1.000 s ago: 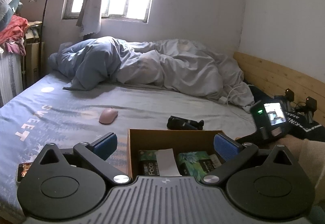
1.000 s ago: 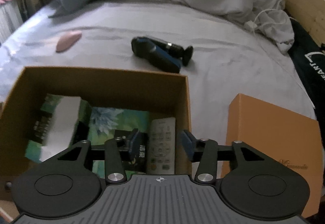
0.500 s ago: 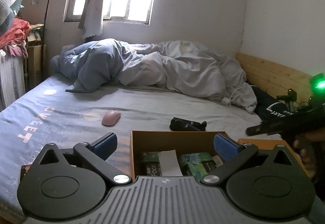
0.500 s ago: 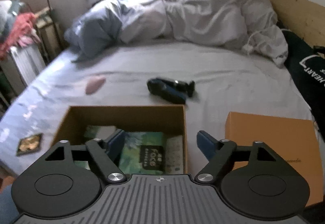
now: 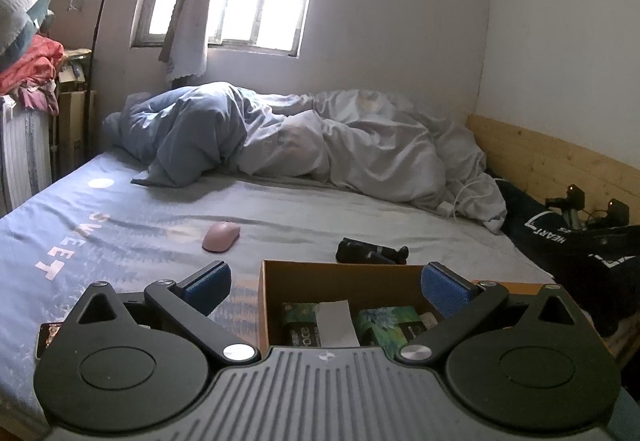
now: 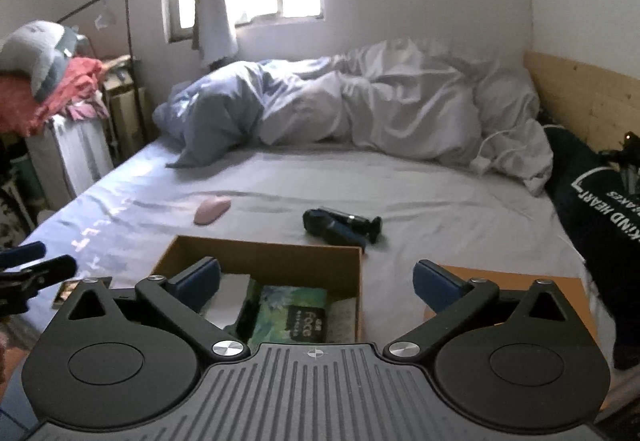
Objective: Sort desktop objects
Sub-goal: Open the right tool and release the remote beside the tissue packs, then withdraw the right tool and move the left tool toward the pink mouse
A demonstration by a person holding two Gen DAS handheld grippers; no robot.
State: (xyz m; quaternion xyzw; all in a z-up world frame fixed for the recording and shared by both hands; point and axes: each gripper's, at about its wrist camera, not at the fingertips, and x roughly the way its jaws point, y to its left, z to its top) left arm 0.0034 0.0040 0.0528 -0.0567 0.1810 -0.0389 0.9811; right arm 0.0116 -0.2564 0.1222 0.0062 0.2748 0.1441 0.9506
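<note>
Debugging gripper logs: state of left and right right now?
Left gripper: open, holding nothing.
Right gripper: open, holding nothing.

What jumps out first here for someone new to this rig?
The open cardboard box at the near edge of the bed, already holding green packets and a remote. Beyond it on the sheet lie a pink mouse to the left and a black electric shaver to the right. Both tongs, left and right, hang open and empty over the box, with the orange lid flat beside it.
</note>
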